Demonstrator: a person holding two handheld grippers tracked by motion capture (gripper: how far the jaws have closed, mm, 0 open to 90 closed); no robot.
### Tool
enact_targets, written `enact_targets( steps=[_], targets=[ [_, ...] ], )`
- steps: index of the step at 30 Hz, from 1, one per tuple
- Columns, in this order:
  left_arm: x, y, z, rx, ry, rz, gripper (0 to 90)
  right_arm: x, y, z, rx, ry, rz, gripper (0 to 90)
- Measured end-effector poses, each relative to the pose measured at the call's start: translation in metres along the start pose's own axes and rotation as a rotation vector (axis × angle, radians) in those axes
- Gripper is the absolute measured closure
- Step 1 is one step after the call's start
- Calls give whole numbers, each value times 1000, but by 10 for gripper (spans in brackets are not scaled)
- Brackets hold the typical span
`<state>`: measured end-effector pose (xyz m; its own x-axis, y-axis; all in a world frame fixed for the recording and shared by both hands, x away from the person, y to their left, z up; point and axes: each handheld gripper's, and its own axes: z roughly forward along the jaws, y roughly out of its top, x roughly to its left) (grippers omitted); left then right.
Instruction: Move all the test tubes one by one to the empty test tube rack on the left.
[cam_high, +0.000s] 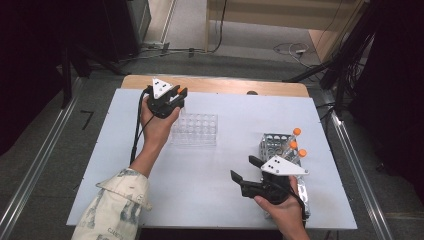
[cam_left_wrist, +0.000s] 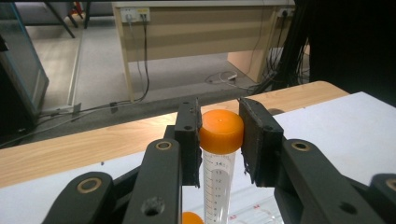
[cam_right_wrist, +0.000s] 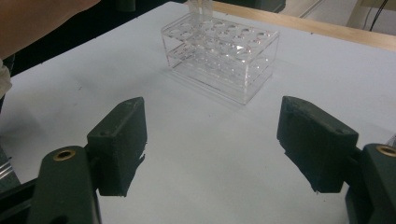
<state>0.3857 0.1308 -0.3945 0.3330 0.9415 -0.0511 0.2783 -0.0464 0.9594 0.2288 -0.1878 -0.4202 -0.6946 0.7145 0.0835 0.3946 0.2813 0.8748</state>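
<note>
The left gripper (cam_left_wrist: 219, 140) has its fingers (cam_left_wrist: 189, 140) clamped on the orange screw cap of a clear graduated plastic tube (cam_left_wrist: 219, 158), which hangs upright between them. In the high view that gripper (cam_high: 172, 97) stands over the far left corner of the clear acrylic tube rack (cam_high: 195, 129), so the step in hand looks like carrying the tube to a hole there. Next it likely calls for lining the tube's lower end over one hole, then lowering it straight. A second orange cap (cam_left_wrist: 192, 218) shows just below the fingers, so room there is tight; the white surface (cam_high: 210, 170) is bare around the rack. The right gripper (cam_high: 247, 175) waits with fingers (cam_right_wrist: 119, 140) spread wide and nothing between them, beside the metal rack of orange-capped tubes (cam_high: 280, 147).
</note>
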Motion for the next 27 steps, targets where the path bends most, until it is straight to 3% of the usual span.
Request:
enact_targets(
  steps=[22, 27],
  targets=[
    [-5, -30, 6, 88, -2, 70, 702, 0, 0, 0, 1, 3, 0, 231],
    [-6, -34, 6, 88, -4, 75, 700, 0, 0, 0, 0, 4, 2, 231]
  ],
)
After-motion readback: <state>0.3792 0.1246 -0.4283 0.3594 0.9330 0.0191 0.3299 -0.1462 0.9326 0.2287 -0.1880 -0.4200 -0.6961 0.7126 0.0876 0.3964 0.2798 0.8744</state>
